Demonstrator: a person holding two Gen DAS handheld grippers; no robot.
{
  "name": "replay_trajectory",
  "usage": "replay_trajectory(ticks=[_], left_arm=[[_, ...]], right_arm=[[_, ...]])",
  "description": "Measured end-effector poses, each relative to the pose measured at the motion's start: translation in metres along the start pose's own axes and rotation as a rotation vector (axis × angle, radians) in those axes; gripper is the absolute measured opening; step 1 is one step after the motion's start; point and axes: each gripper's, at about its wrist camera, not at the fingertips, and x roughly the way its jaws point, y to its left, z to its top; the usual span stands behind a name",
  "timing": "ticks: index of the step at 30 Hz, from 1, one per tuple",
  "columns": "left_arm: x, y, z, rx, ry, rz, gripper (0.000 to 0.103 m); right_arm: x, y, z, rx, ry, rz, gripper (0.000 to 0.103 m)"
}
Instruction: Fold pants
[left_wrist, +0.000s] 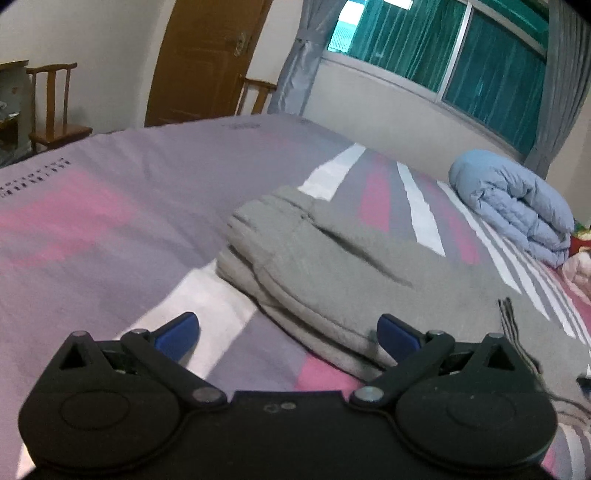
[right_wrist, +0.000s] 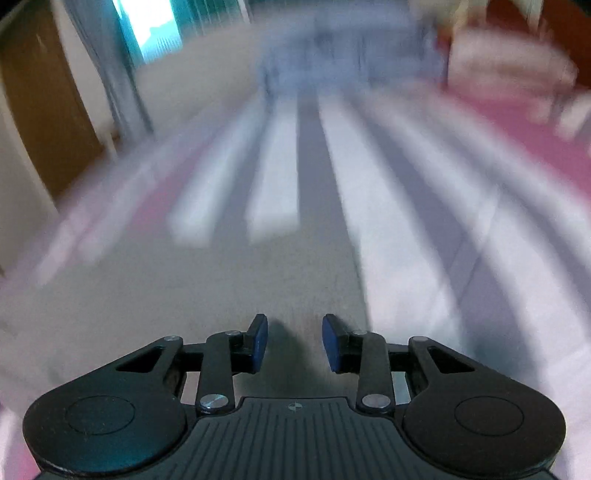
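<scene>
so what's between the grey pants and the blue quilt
Only bare striped bedsheet lies between the grey pants and the folded blue quilt, shown in the left wrist view.

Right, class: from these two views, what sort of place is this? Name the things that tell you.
Most likely a home bedroom: a bed with a striped sheet, a folded blue quilt on it, and a curtained window beside a wooden door.

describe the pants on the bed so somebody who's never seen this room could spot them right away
Find the bed with the purple, pink and white striped sheet. The pants lie near its middle, folded into a thick bundle, plain grey, unlike the puffy light-blue quilt rolled up nearer the window.
</scene>
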Motion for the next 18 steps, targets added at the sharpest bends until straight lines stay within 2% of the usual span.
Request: replay_trajectory(ticks=[4,6,7,8,9,11,14,15,16,18], left_arm=[[0.007,0.0,-0.006,0.019,0.01,0.0,0.097],[0.009,0.002,-0.009,0.017,0.016,0.001,0.097],[0.01,0.002,-0.009,0.018,0.016,0.001,0.097],[0.01,0.002,-0.009,0.022,0.017,0.001,0.097],[0.01,0.002,-0.009,0.028,0.021,0.002,0.097],[0.01,0.001,-0.008,0.043,0.024,0.0,0.097],[0.012,0.001,-0.009,0.051,0.025,0.0,0.097],[0.012,0.0,-0.01,0.052,0.024,0.005,0.097],[0.012,-0.001,-0.01,0.055,0.025,0.009,0.097],[0.012,-0.003,-0.01,0.061,0.028,0.013,0.097]], right_arm=[[-0.019,0.012,0.015,-0.062,-0.185,0.005,0.036],[-0.01,0.009,0.026,-0.047,-0.22,-0.024,0.054],[0.001,0.006,0.028,-0.037,-0.202,-0.041,0.069],[0.019,0.002,0.029,-0.034,-0.141,-0.057,0.078],[0.039,-0.005,0.028,-0.006,-0.028,-0.051,0.079],[0.033,-0.008,0.032,0.026,-0.057,-0.024,0.078],[0.005,-0.002,0.021,-0.014,-0.206,0.002,0.079],[0.01,0.001,0.016,-0.051,-0.173,-0.006,0.079],[0.025,0.004,0.013,-0.086,-0.095,-0.017,0.083],[0.019,0.005,0.011,-0.101,-0.104,-0.022,0.083]])
